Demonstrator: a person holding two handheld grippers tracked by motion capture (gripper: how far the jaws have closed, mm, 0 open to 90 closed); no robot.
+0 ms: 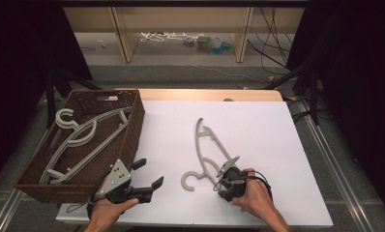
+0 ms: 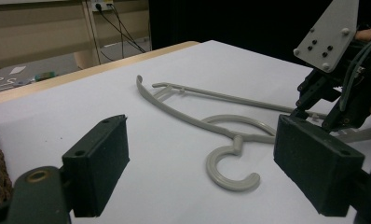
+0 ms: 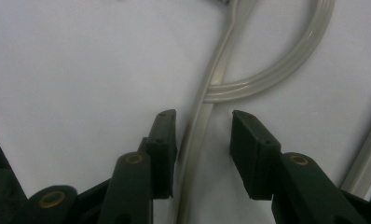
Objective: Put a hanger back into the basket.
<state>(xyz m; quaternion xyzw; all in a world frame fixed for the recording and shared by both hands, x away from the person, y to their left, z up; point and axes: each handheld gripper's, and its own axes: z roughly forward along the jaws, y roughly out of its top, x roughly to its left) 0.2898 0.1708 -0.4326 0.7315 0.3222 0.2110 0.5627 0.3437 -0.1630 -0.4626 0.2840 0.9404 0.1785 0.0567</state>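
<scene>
- The grey hanger (image 1: 207,154) lies flat on the white table (image 1: 277,145), hook end toward the person, well apart from the wicker basket (image 1: 132,130) at the table's left edge, where more hangers (image 1: 79,140) already lie.
- The right claw (image 3: 200,140) is down over the hanger's arm near the loop: the arm runs between its jaws, close against one pad, with a clear gap to the other. So the jaws stand apart, not yet clamped.
- The left claw (image 2: 202,168) hangs with jaws wide apart and nothing between them, just beside the basket's near corner and pointed at the hook.
- Risk: the bar sits off-centre between the pads, so a closing jaw may push the hanger sideways across the smooth table instead of pinching it.
- Risk: the bar is thin and rounded; a grip this close to the table could ride over it and close on nothing.
- Risk: held at one arm, the long hanger would likely swing or tip on lifting, and its far end could catch the basket's rim.
- The surface is plain white, matt and bare of other things, over a wooden top.
- Beyond it are dark drapes on both sides, pale wooden shelving legs, loose cables and some small items on the floor, too blurred to name.
</scene>
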